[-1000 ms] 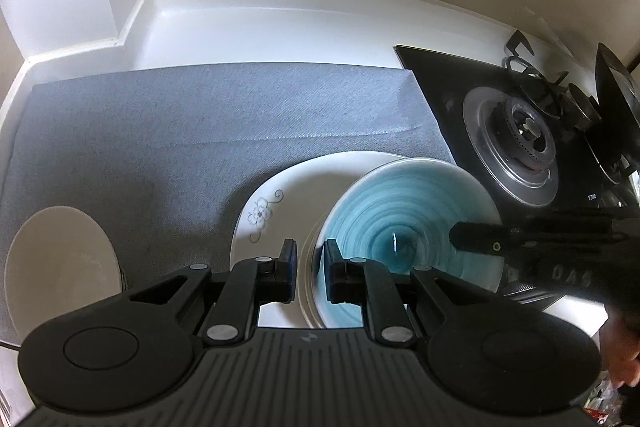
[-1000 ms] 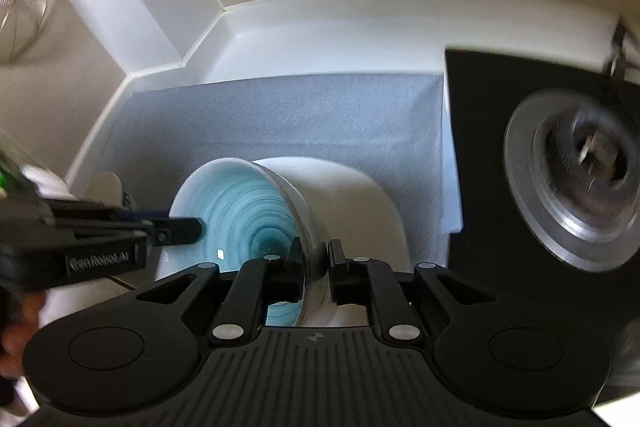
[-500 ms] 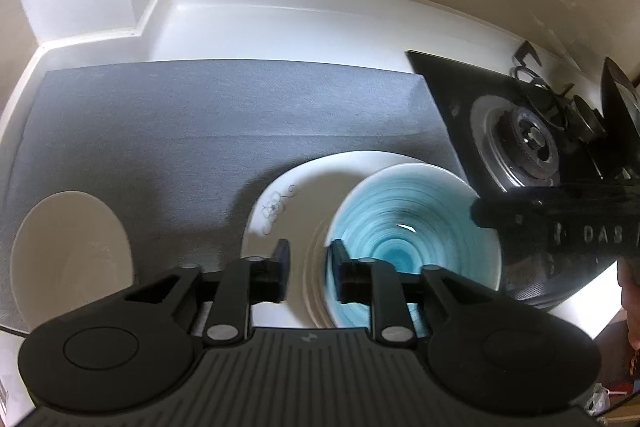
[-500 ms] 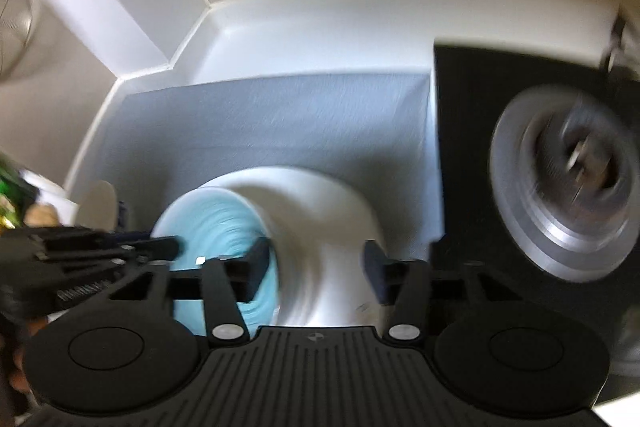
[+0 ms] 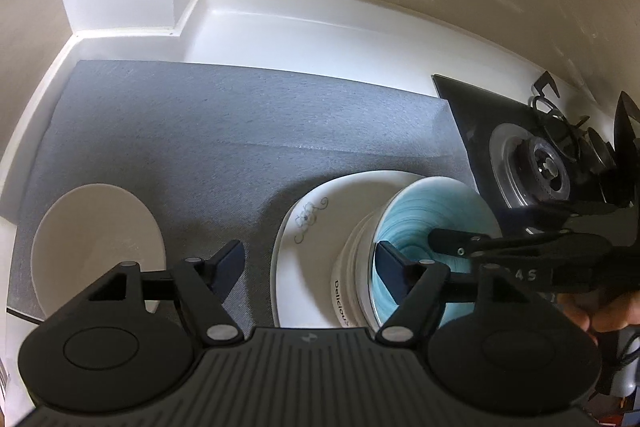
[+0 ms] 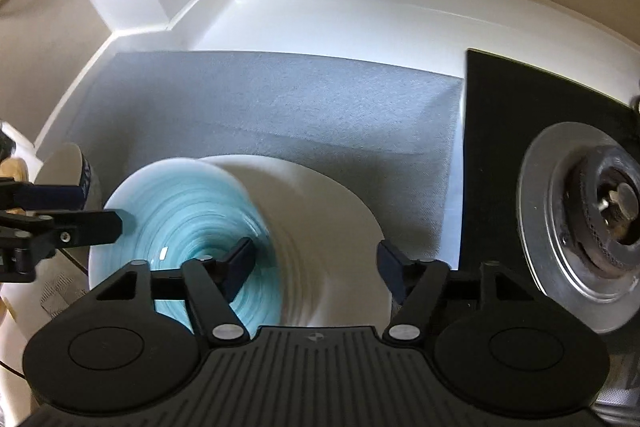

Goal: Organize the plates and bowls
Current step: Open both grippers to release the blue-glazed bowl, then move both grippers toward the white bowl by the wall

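A bowl with a blue swirled inside (image 5: 424,223) stands on a white plate with a flower drawing (image 5: 316,243) on the grey mat (image 5: 208,131). The bowl's white outside carries lettering. My left gripper (image 5: 310,265) is open, its jaws straddling the bowl's left rim without gripping. My right gripper (image 6: 314,263) is open over the bowl (image 6: 188,219) and plate (image 6: 320,211), its fingers wide apart. The right gripper also shows in the left wrist view (image 5: 452,241) over the bowl. A plain white plate (image 5: 96,239) lies at the mat's left.
A black gas hob with a steel burner (image 5: 536,167) lies right of the mat; it also shows in the right wrist view (image 6: 592,211). A white counter and wall corner (image 5: 188,23) stand behind the mat. A hand (image 5: 600,315) holds the right gripper.
Both grippers have opened and let go of the bowl's rim. The bowl now rests on the flowered plate. Both grippers have pulled back and up a little.
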`<act>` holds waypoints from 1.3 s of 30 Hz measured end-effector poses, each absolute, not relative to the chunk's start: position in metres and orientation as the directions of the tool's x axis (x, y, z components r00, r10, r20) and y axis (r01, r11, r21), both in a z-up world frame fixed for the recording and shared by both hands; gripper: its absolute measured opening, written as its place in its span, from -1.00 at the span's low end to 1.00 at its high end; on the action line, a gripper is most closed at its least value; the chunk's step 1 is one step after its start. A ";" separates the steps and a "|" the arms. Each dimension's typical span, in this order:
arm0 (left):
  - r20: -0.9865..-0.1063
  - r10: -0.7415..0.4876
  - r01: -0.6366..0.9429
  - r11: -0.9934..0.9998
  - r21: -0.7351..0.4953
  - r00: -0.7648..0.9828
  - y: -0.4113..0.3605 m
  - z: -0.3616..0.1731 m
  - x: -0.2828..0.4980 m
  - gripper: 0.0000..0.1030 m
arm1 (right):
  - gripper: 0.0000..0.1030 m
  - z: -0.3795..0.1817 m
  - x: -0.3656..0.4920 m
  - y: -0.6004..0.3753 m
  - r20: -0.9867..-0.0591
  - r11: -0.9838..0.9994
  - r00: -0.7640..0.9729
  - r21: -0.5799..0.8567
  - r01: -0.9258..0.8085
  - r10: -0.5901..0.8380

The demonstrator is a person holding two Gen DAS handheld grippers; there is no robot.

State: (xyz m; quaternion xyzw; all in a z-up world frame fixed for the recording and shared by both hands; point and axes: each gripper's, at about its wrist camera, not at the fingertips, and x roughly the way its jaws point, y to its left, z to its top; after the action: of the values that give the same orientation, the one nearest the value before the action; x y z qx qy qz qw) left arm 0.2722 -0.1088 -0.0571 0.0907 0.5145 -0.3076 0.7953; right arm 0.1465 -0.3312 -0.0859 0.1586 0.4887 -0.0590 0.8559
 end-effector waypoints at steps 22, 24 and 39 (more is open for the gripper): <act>-0.864 -0.414 0.542 0.814 -0.210 0.287 -0.088 -0.048 0.282 0.67 | -0.62 -0.048 0.162 -0.330 -0.799 0.948 0.579 0.289 0.136 0.160; -0.863 -0.419 0.543 0.812 -0.216 0.284 -0.088 -0.048 0.282 0.68 | -0.63 -0.050 0.166 -0.335 -0.814 0.935 0.550 0.319 0.153 0.188; -0.888 -0.395 0.536 0.815 -0.221 0.235 -0.100 -0.070 0.294 0.77 | -0.79 -0.049 0.160 -0.336 -0.862 0.940 0.473 0.295 0.174 0.183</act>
State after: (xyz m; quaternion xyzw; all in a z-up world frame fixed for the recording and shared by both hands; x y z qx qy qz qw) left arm 0.2941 -0.1005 -0.0702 0.0649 0.5425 -0.2972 0.7831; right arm 0.1604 -0.3358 -0.0492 0.1736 0.5131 0.0027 0.8406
